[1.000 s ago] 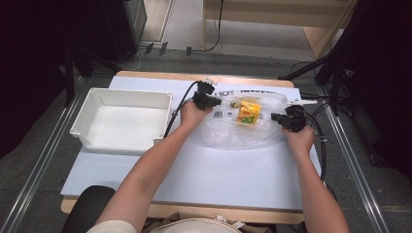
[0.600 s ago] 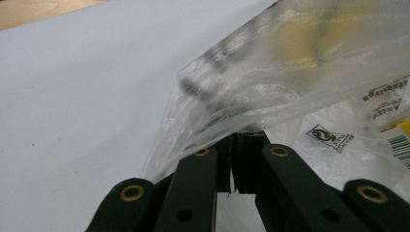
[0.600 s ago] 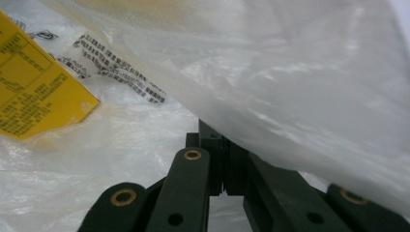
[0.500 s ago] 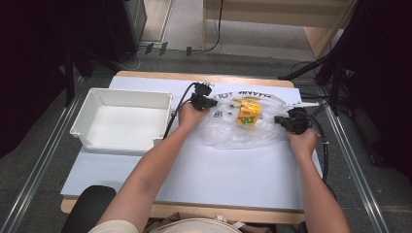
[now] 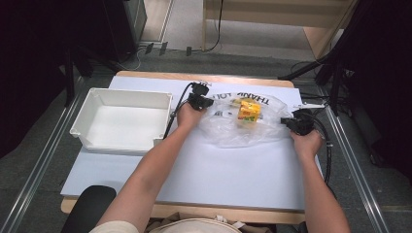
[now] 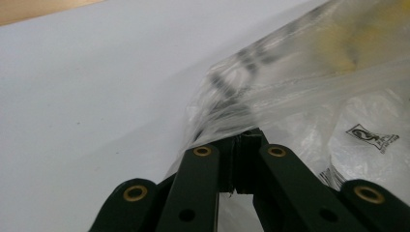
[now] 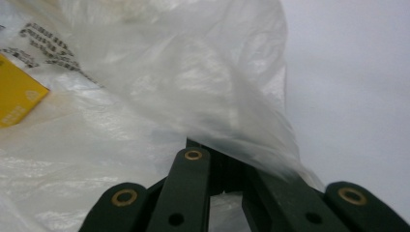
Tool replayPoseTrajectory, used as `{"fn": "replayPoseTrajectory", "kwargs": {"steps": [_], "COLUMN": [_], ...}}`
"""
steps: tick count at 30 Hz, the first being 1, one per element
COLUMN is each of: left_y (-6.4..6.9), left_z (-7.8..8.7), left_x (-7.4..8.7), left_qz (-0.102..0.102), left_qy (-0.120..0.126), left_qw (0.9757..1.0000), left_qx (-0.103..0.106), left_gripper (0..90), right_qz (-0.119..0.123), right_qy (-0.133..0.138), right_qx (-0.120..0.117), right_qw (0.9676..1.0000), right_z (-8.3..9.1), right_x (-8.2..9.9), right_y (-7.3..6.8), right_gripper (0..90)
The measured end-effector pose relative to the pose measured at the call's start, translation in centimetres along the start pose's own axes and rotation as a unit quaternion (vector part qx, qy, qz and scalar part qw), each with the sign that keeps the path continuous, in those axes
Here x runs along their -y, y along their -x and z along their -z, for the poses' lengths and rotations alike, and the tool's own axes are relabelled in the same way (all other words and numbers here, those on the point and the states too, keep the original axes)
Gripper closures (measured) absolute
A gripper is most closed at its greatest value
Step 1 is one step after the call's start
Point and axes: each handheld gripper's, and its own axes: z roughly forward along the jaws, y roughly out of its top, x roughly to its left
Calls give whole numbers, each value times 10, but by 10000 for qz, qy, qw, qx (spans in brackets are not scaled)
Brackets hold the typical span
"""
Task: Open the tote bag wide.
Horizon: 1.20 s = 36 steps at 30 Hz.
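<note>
Lying flat on the far half of the white mat [image 5: 204,170], the clear bag [image 5: 243,128] spreads between the two grippers, with black letters printed along its far edge. A yellow box [image 5: 249,110] sits inside it, nearer to the far edge than to the near one.

The left gripper [image 5: 200,101] is at the left edge of the bag, and its jaws are closed on the plastic there; in the left gripper view the film bunches up just where the two jaw tips meet [image 6: 244,140]. The right gripper [image 5: 295,122] is at the right edge, and its jaws are also closed, with a fold of the bag [image 7: 193,87] draped over the tips and pinched between them. In that view the box [image 7: 17,94] shows at the left border, well apart from the jaws.

The white bin [image 5: 121,119] stands to the left of the bag (its right wall is just beside the left hand, with the gripper's cable running along it). The near half of the mat is bare except for the two forearms. On the right, the right gripper is near the mat's edge, so little room remains on that side.
</note>
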Motion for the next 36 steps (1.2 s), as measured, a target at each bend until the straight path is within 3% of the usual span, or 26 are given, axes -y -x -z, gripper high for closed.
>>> {"fn": "replayPoseTrajectory", "kwargs": {"steps": [5, 15, 20, 23, 29, 36], "left_y": [-1, -4, -8, -8, -14, -14], "left_z": [0, 1, 3, 4, 6, 7], "left_x": [0, 2, 4, 4, 6, 7], "left_qz": [51, 88, 238, 221, 374, 365], "left_qy": [15, 99, 147, 150, 179, 187], "left_qw": [10000, 9997, 9994, 9990, 9985, 9976], "left_qx": [-52, -187, -206, -354, -344, -556], "left_gripper": [900, 900, 900, 900, 900, 900], "right_qz": [-195, -204, -341, -352, -446, -320], "right_qy": [30, 22, 39, 54, 85, 105], "right_qx": [96, 252, 297, 333, 416, 548], "right_qw": [9998, 9995, 9990, 9988, 9981, 9979], "right_z": [5, 12, 16, 18, 21, 23], "right_x": [4, 10, 14, 16, 19, 21], "right_y": [10, 17, 23, 26, 31, 33], "right_gripper": [900, 900, 900, 900, 900, 900]}}
